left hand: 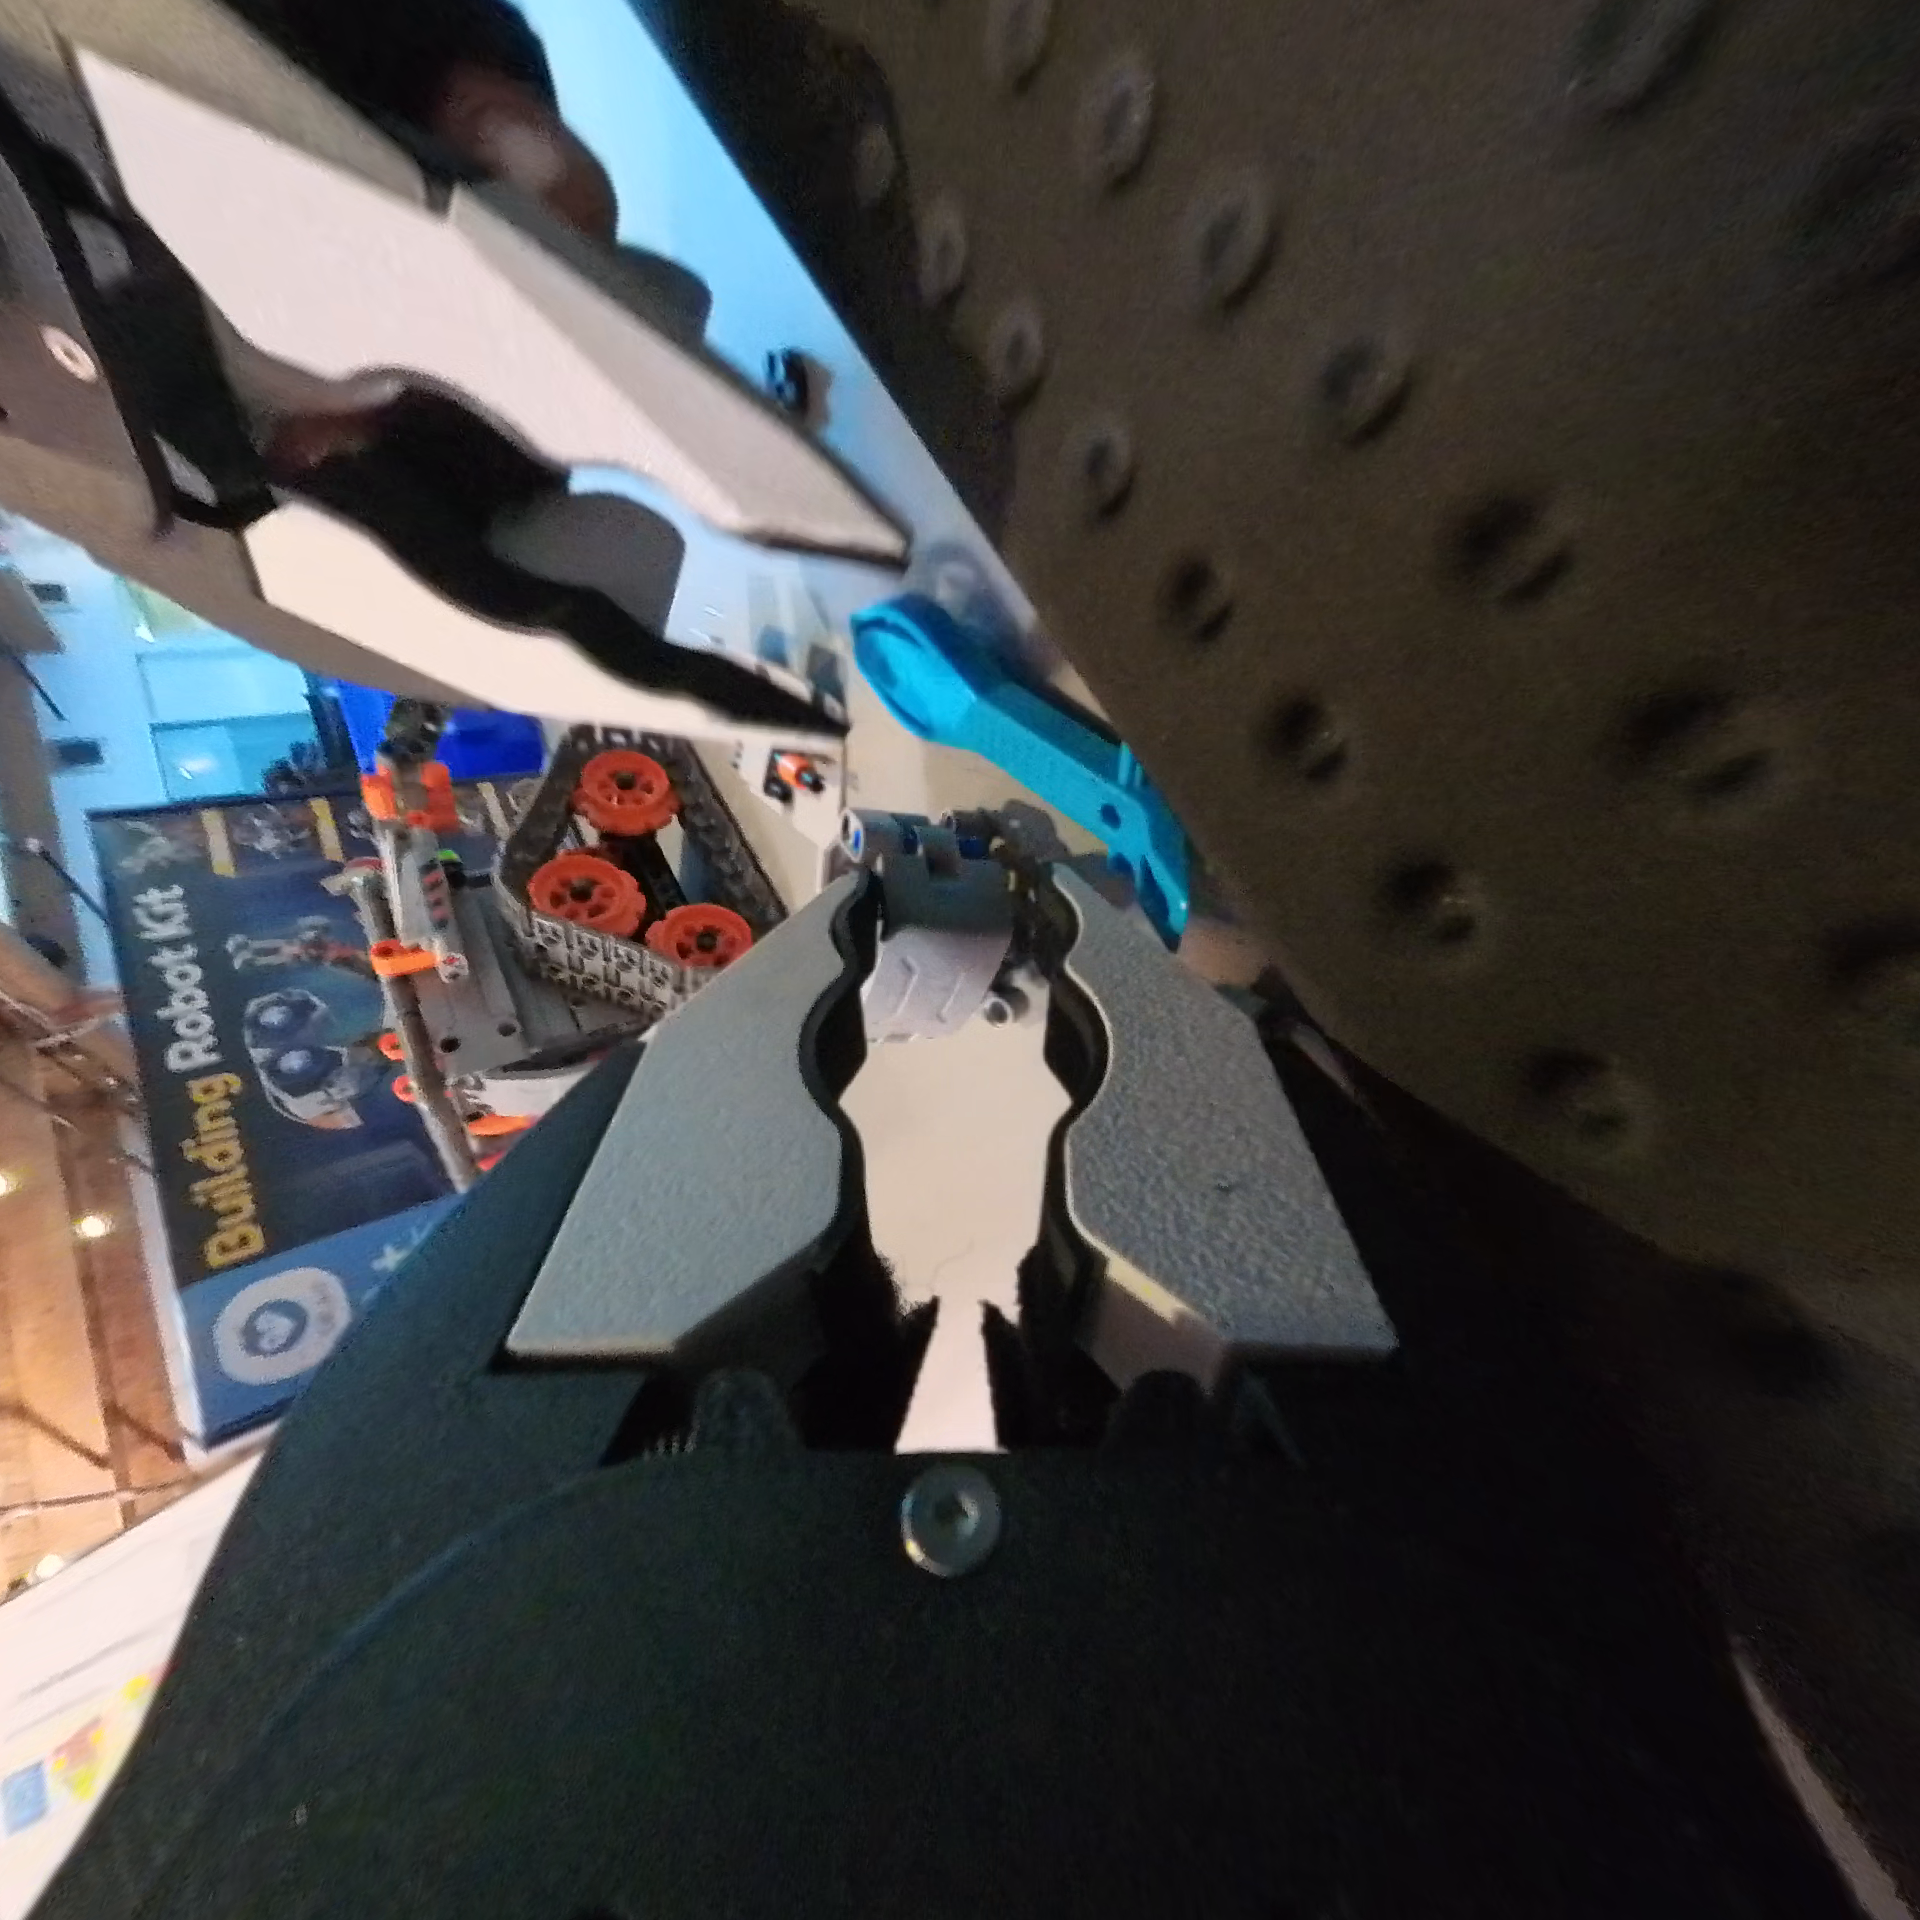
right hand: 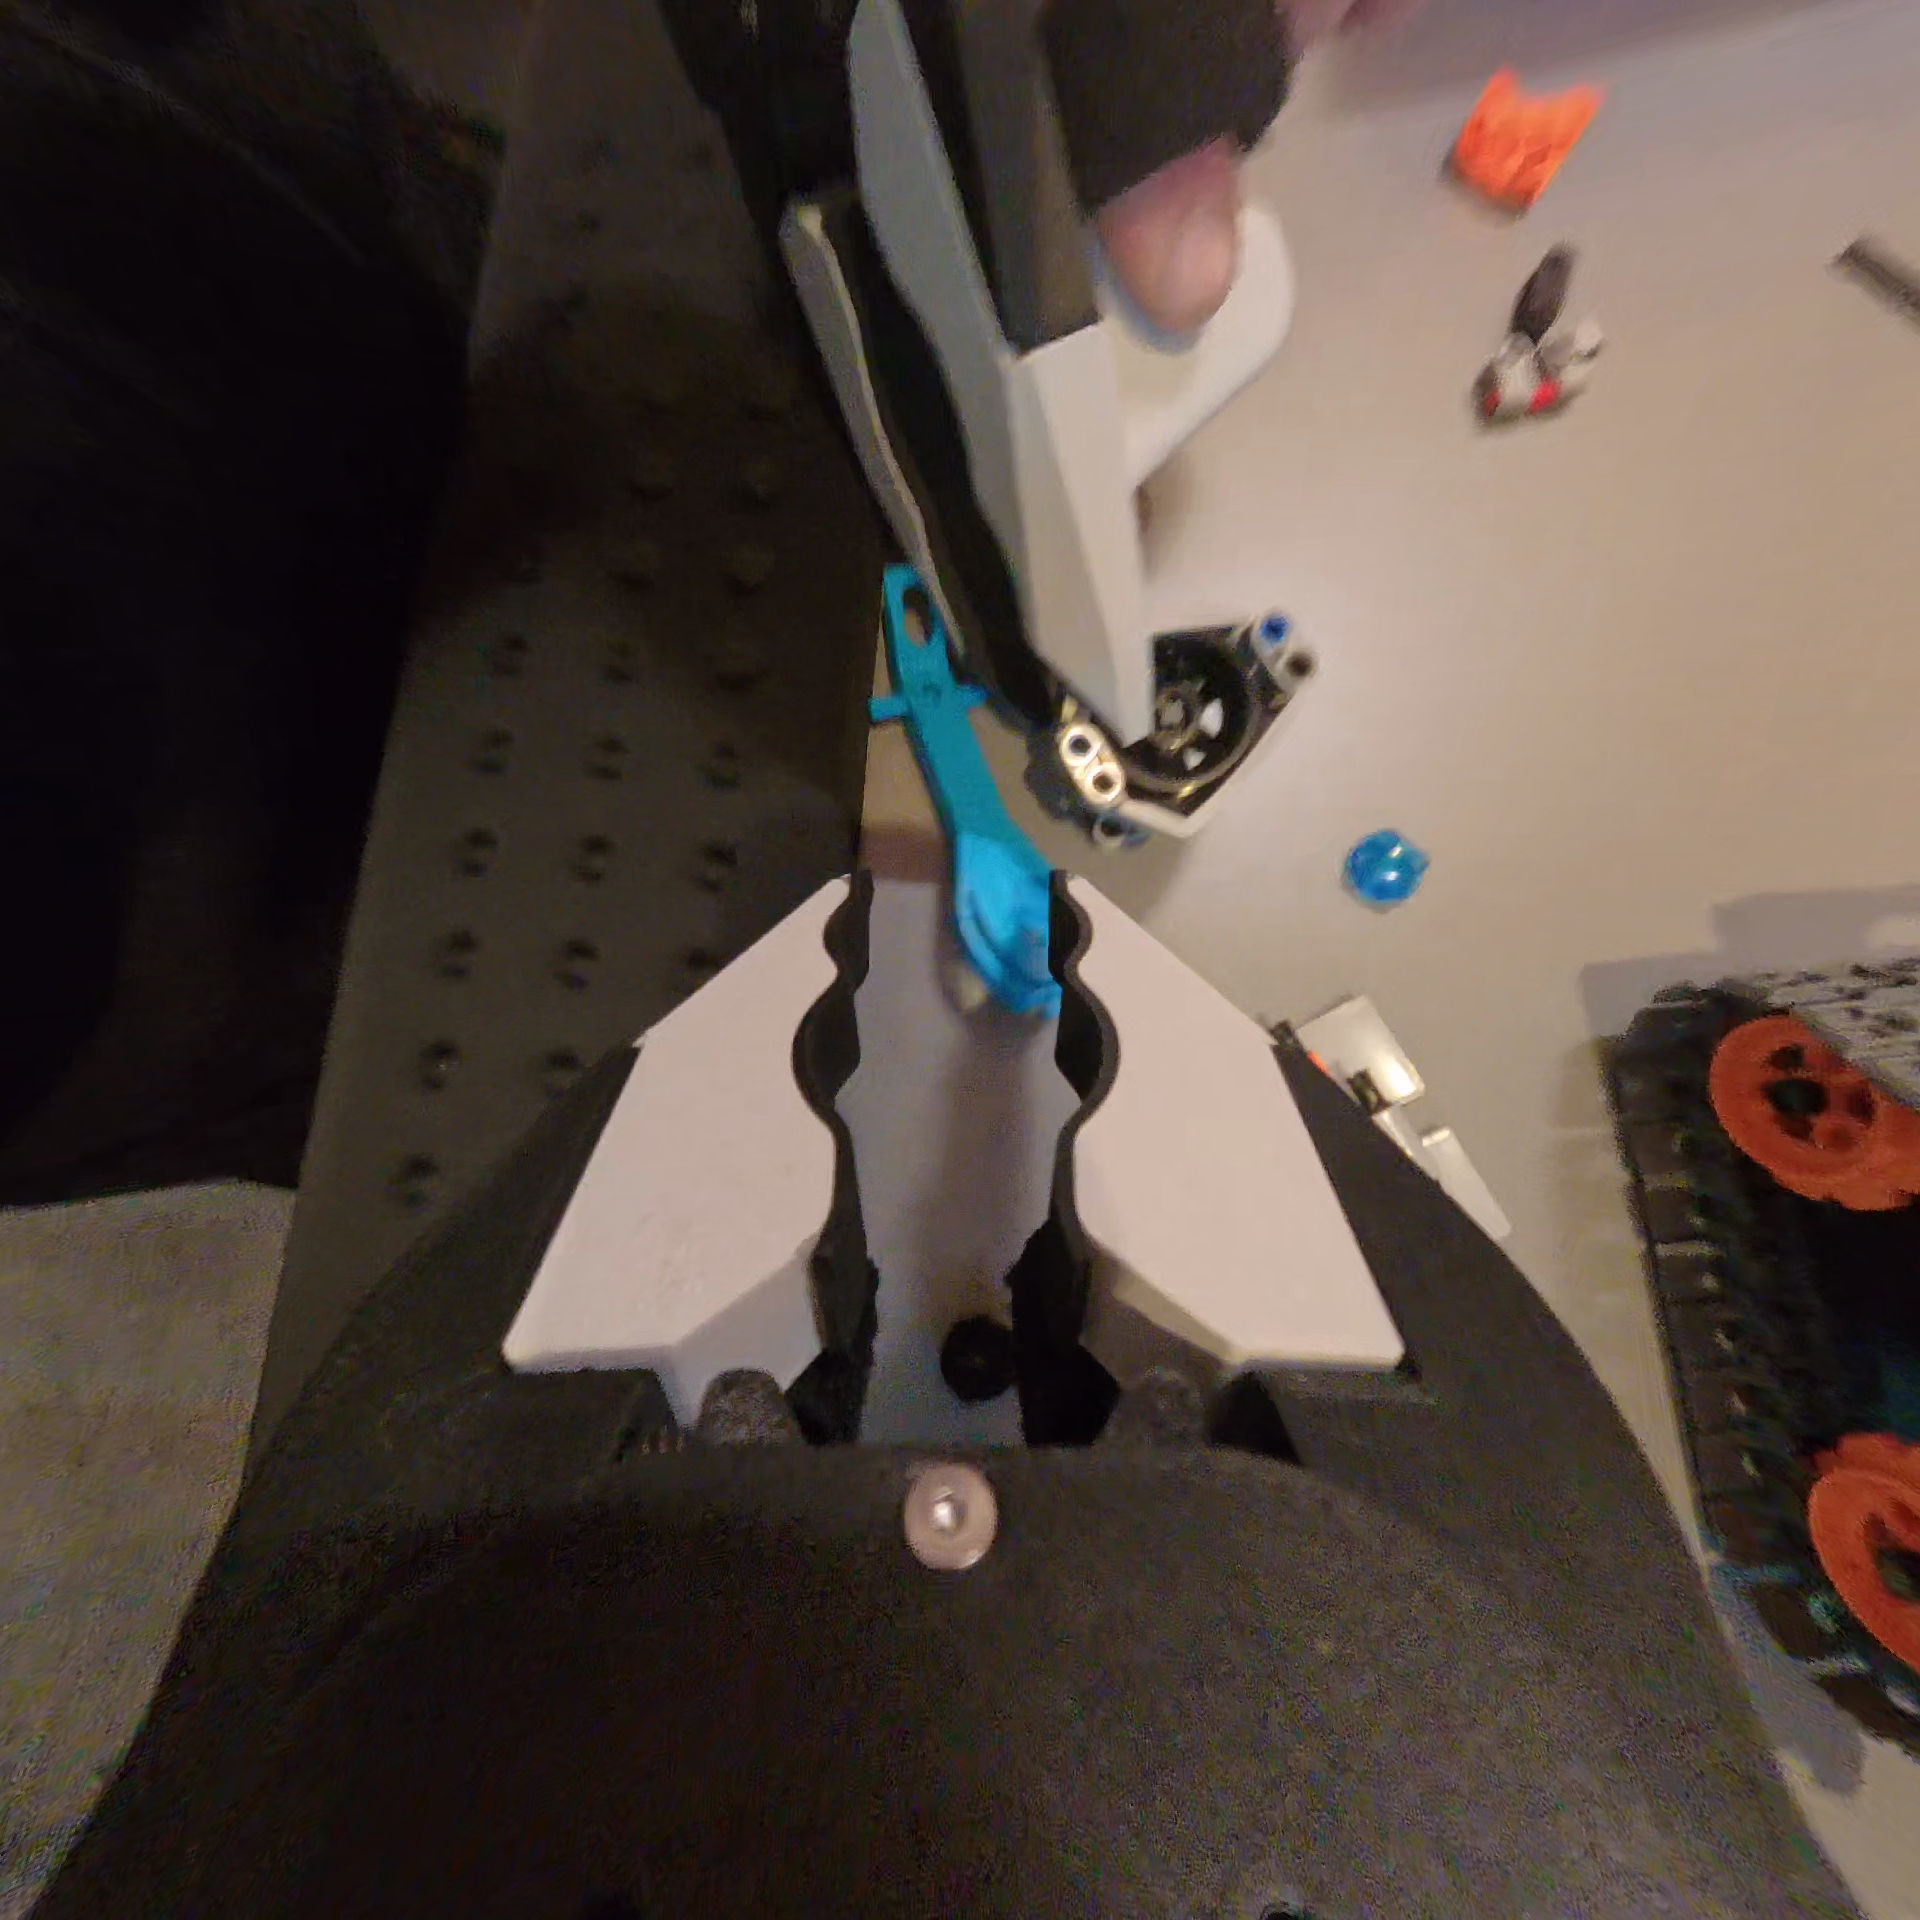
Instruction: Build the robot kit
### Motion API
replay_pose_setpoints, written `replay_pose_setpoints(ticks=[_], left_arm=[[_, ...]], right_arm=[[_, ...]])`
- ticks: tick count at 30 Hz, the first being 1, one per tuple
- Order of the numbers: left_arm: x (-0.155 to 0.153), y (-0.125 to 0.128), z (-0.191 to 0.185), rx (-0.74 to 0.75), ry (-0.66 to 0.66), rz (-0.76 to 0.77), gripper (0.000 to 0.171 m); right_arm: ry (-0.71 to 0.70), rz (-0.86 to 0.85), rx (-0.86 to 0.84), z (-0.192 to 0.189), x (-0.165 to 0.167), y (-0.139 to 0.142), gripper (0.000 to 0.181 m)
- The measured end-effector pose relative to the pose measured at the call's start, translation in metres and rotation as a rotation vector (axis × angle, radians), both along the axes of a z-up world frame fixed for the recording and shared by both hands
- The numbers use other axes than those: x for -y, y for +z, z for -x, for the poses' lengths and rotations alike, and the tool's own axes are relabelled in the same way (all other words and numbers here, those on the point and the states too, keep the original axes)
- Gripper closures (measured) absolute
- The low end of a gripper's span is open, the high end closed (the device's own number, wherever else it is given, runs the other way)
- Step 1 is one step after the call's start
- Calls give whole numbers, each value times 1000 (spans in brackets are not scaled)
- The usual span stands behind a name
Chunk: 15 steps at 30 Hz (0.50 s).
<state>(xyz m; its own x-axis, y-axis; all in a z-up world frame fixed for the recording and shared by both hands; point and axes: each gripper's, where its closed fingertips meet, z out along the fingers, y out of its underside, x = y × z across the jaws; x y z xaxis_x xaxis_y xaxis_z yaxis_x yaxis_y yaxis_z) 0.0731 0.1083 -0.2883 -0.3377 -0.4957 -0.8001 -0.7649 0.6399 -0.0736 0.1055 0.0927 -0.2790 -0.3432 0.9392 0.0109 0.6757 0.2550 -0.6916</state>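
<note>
A dark blue printed box, bearing yellow and white lettering and a round white emblem, is being seen standing at the back of the pale desk in the left wrist view; its wording is being left unquoted. Beside it, a grey tracked toy vehicle with orange wheels is being shown. The left gripper is being held tilted, close along a dark perforated panel, and its jaws are being kept closed on a small grey and white block-built assembly with a black chain, gripped at the tips. In the right wrist view, the right gripper is being pointed down at the desk edge, its jaws being held partly apart, with the round end of a bright blue flat plastic wrench-like tool lying between the tips; whether it is being pinched cannot be told. A translucent blue faceted piece and a blurred orange part are being seen lying well apart on the desk.
</note>
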Motion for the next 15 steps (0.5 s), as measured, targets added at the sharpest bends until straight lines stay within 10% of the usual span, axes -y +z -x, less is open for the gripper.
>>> replay_pose_setpoints(ticks=[8,15], left_arm=[[-5,4,11,26,45,13,127],[16,24,30,73,86,221,126]], right_arm=[[0,-112,122,2,-2,-19,173],[-6,-183,102,5,-7,-10,157]])
